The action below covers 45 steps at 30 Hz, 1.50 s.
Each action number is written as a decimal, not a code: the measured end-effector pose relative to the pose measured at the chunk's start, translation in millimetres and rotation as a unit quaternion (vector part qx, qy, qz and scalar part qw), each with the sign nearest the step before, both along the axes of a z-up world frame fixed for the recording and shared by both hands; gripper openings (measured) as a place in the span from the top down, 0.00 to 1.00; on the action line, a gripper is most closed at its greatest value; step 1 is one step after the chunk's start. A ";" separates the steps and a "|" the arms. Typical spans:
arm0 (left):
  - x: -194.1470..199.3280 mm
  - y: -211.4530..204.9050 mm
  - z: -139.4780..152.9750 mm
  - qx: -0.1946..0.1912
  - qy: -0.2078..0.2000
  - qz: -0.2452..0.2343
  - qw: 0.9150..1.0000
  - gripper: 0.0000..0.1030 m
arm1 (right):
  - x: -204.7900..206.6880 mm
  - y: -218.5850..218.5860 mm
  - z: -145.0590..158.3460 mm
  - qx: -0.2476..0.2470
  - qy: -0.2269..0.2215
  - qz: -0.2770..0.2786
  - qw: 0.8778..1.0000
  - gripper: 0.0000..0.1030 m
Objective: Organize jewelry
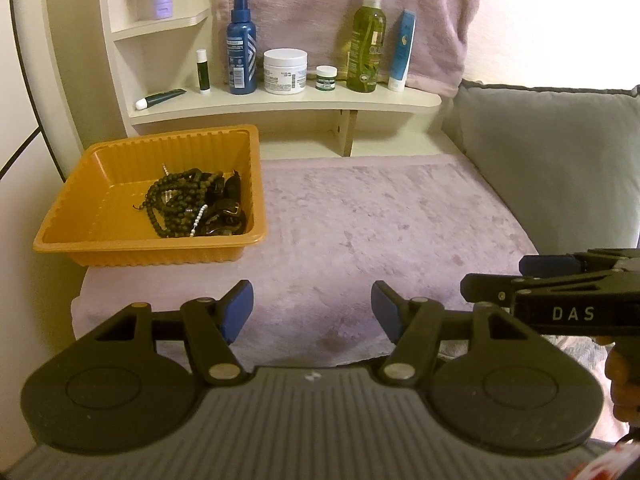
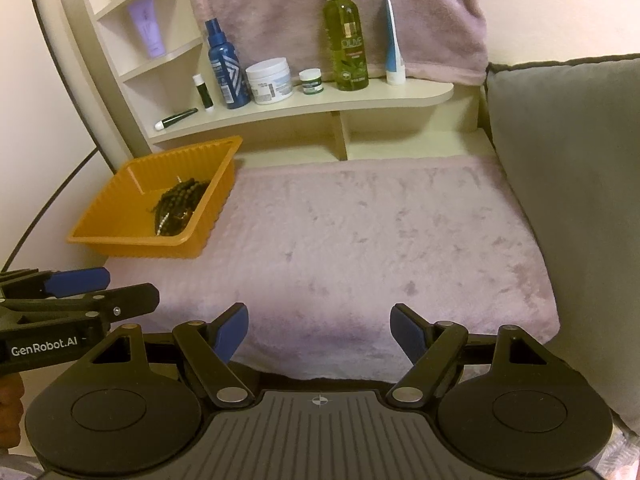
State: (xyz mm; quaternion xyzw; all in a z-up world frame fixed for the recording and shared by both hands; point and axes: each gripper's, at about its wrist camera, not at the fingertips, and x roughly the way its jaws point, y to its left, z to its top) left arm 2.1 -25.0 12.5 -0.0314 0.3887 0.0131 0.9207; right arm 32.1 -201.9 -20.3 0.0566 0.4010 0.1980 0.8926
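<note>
An orange ribbed tray (image 1: 72, 216) (image 2: 120, 216) stands at the back left of the pink fleece mat (image 1: 360, 232) (image 2: 380, 240). In its right half lies a heap of dark bead necklaces (image 1: 180, 200) (image 2: 178, 208) with a short white bead strand and darker glossy pieces. My left gripper (image 1: 312, 312) hovers open over the mat's near edge, nothing between its blue pads. My right gripper (image 2: 319, 334) is also open and empty, beside the left one; it shows from the side in the left wrist view (image 1: 496, 280), as the left does in the right wrist view (image 2: 120, 284).
A cream shelf unit (image 1: 288, 108) (image 2: 304, 108) behind the mat carries a blue spray bottle (image 1: 242, 52), a white jar (image 1: 285, 71), a small jar, a green oil bottle (image 1: 367, 40), tubes and a lip balm. A grey cushion (image 1: 560, 160) (image 2: 568, 200) borders the right side.
</note>
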 end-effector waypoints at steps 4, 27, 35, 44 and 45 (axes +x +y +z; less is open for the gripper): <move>0.5 0.3 -0.2 0.000 0.000 0.001 1.000 0.39 | -0.3 0.8 -1.0 0.001 0.002 0.000 1.000 0.24; 1.0 0.9 -0.5 -0.001 -0.001 -0.001 1.000 0.39 | -0.7 2.9 -0.9 0.000 0.003 0.000 1.000 0.24; 1.4 1.3 -0.8 -0.002 -0.001 0.000 1.000 0.39 | -1.0 4.5 -1.3 0.000 0.003 0.000 1.000 0.24; 3.1 1.8 -0.7 -0.004 0.001 0.001 1.000 0.39 | -1.3 5.7 -1.3 -0.001 0.004 -0.001 1.000 0.24; 3.1 1.9 -0.7 -0.003 0.000 0.000 1.000 0.39 | -1.3 5.6 -1.4 -0.001 0.003 -0.001 1.000 0.24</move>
